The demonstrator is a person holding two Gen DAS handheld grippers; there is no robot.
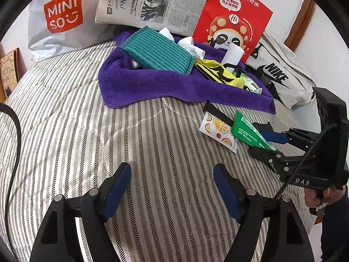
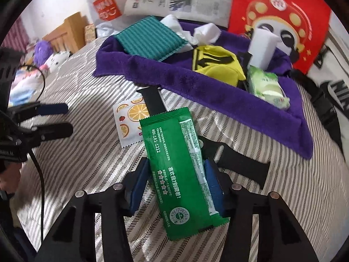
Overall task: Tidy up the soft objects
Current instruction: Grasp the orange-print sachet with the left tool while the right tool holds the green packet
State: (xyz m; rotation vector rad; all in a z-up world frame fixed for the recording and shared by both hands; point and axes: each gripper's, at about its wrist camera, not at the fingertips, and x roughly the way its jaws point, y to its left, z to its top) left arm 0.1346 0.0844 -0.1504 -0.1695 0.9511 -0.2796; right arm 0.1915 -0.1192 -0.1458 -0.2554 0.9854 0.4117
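A: Two grippers are in our hands over the striped bedspread (image 1: 91,113). Our right gripper (image 2: 176,183) has its blue pads (image 2: 212,185) pressed on either side of the green packet (image 2: 181,166), which sticks forward past the fingertips.

B: And our left gripper (image 1: 172,187)?

A: Its fingers (image 1: 118,187) are spread wide with nothing between them, only bedspread below.

B: Where do we see the other soft things?

A: Ahead of us the purple towel (image 1: 152,85) lies bunched, carrying the teal cloth (image 1: 159,52), crumpled white tissues (image 2: 206,32), a yellow pouch (image 2: 218,63), a white sponge block (image 2: 261,45) and a pale green wipes pack (image 2: 268,87). The orange-slice sachet (image 2: 128,118) lies on the bedspread just beyond the green packet, with a black strap (image 2: 152,100) beside it.

B: Behind the towel?

A: A newspaper (image 1: 157,2), a red panda bag (image 1: 233,21), a Miniso bag (image 1: 63,15) and a Nike bag (image 1: 281,78).
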